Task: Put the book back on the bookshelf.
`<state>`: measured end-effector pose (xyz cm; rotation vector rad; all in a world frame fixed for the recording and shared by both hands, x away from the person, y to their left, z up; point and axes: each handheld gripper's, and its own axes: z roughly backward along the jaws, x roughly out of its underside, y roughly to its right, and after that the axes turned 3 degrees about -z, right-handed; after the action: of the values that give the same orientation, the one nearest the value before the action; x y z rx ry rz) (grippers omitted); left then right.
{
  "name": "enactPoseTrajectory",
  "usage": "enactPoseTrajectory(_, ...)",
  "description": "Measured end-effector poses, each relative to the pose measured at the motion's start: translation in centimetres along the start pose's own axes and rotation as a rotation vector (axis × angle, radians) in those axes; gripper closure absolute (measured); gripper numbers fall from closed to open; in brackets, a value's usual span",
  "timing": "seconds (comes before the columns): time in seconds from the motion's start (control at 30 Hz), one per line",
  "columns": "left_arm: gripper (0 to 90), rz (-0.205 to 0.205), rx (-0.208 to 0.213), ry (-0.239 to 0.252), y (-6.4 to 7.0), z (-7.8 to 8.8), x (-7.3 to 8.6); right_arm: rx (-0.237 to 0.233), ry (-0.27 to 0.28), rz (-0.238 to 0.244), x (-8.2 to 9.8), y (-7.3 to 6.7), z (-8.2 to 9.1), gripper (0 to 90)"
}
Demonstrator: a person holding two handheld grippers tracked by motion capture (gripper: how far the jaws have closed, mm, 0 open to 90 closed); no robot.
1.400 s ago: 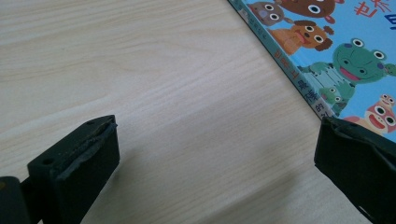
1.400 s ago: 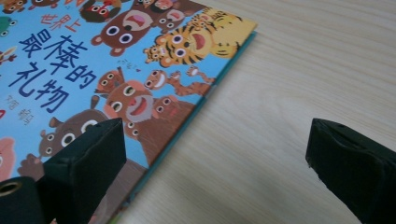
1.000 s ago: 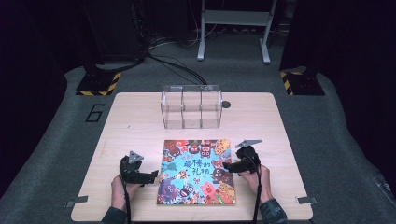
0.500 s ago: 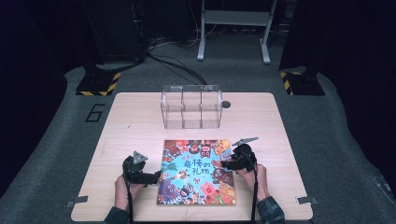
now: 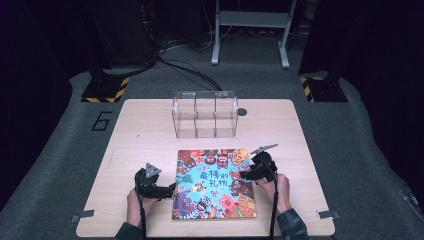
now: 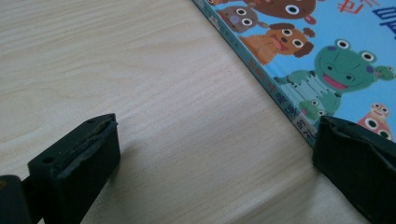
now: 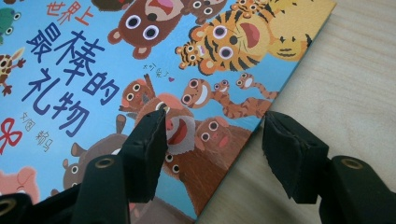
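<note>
A colourful picture book point(image 5: 215, 182) with cartoon animals on its cover lies flat on the wooden table point(image 5: 140, 130), near the front. My left gripper point(image 5: 167, 191) is low at the book's left edge. In the left gripper view it point(image 6: 215, 154) is open, with one jaw over bare wood and the other at the spine of the book point(image 6: 327, 56). My right gripper point(image 5: 245, 174) sits at the book's right edge. It point(image 7: 215, 140) is open and straddles that edge, with one jaw above the book's cover point(image 7: 116, 60) and one above the table.
A clear plastic box point(image 5: 204, 114) with three compartments stands behind the book, at the table's middle back. A small dark round spot point(image 5: 242, 111) lies to its right. Bare wood runs along both sides of the book. The floor around the table is dark.
Both grippers have closed in a little on the book, the left one rightward and the right one leftward. The book and the box have not moved.
</note>
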<state>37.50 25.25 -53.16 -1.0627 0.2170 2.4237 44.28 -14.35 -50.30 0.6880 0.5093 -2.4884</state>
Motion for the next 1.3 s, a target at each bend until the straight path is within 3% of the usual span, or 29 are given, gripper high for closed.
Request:
enactPoseTrajectory(0.13,1.7,-0.008,0.001,-0.004,0.0,0.0,0.0,-0.005,-0.032,-0.019,-0.5,0.2,0.0,39.1)
enactPoseTrajectory(0.37,1.6,-0.009,0.001,-0.004,0.0,0.0,0.0,-0.023,-0.025,-0.01,-1.0,0.6,-0.3,36.1)
enactPoseTrajectory(0.5,1.6,-0.009,0.0,-0.004,0.0,0.0,0.0,-0.023,-0.006,-0.011,-0.9,0.9,-0.4,39.3)
enactPoseTrajectory(0.73,1.7,-0.009,0.0,-0.003,0.0,0.0,0.0,-0.07,0.017,-0.104,-0.7,1.8,-0.1,49.1)
enactPoseTrajectory(0.83,1.8,-0.01,0.003,-0.004,0.0,0.0,0.0,-0.052,0.004,-0.107,-0.7,1.5,-0.1,49.7)
enactPoseTrajectory(0.87,1.8,-0.01,0.001,-0.003,0.0,0.0,0.0,-0.044,0.012,-0.078,-0.8,1.6,-0.2,49.4)
enactPoseTrajectory(1.03,1.8,-0.001,0.005,-0.002,0.0,0.0,0.0,-0.068,0.014,-0.142,-0.6,1.7,0.0,50.6)
enactPoseTrajectory(1.17,1.8,0.0,0.005,-0.001,0.0,0.0,0.0,-0.116,0.032,-0.2,-0.4,2.4,0.0,54.2)
enactPoseTrajectory(1.3,1.8,0.0,0.006,-0.001,0.0,0.0,0.0,-0.115,0.029,-0.205,-0.3,2.4,0.1,56.2)
